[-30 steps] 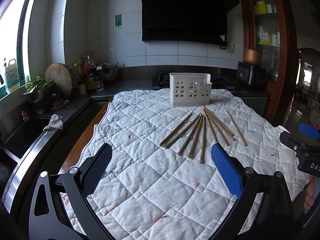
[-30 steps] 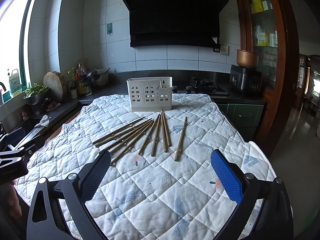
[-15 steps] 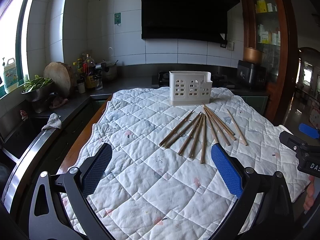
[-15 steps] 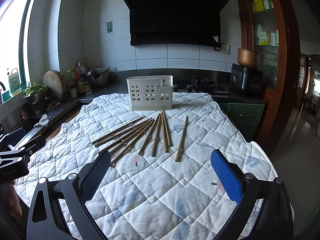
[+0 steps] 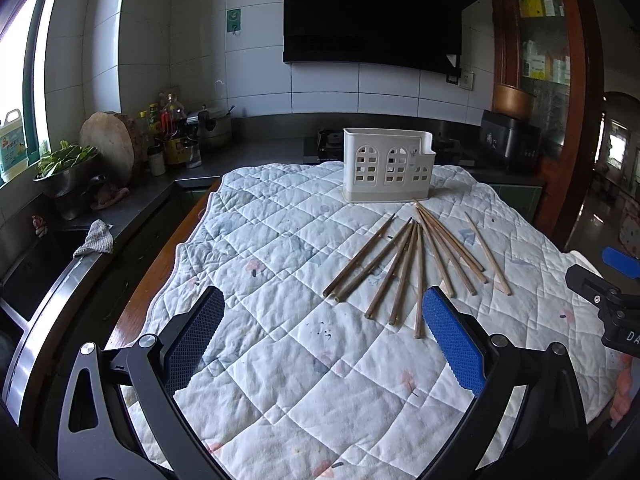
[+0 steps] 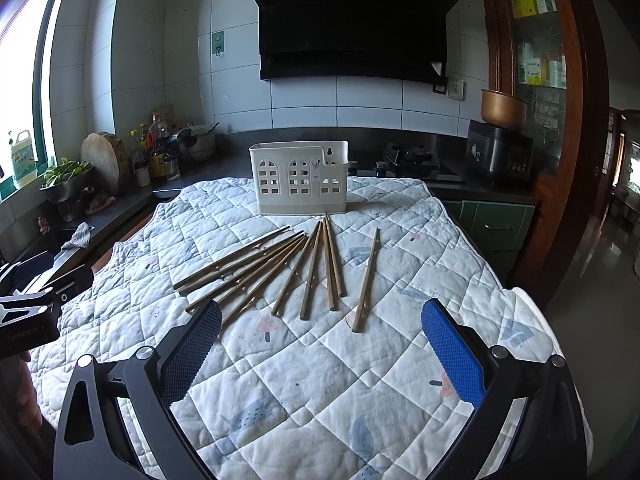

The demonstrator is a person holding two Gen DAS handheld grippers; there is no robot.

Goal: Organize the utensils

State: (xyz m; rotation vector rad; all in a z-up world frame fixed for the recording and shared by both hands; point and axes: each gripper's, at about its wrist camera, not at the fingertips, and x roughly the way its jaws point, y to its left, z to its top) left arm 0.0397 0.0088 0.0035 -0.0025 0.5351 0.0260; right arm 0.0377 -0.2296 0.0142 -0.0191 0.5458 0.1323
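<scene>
A: Where do the utensils lie?

B: The thin brown wooden chopsticks (image 6: 296, 268) are fanned out flat on the white quilted cloth (image 6: 360, 380), just in front of the cream plastic slotted utensil caddy (image 6: 299, 184), which stands upright at the cloth's far edge. One stick (image 6: 366, 280) lies apart on the caddy's right-hand side; the rest overlap near their far tips, which nearly reach the caddy's base.

A: And the claws?

B: The right gripper (image 6: 320, 354) hangs spread wide and empty, nearer the viewer than the sticks. The left gripper (image 5: 326, 342) is likewise released, holding nothing, its blue right pad (image 5: 452, 344) just beside the near ends of two sticks.

A: What could go wrong?

B: I'd judge the crossings are the trouble: closing on one stick in the bundle may drag or roll its neighbours. The sticks are thin and lie flush on soft, puckered fabric, so the pads could pinch the cloth instead, tugging it and shifting the light caddy. A stick gripped at one end may also swing and miss the caddy's opening.
</scene>
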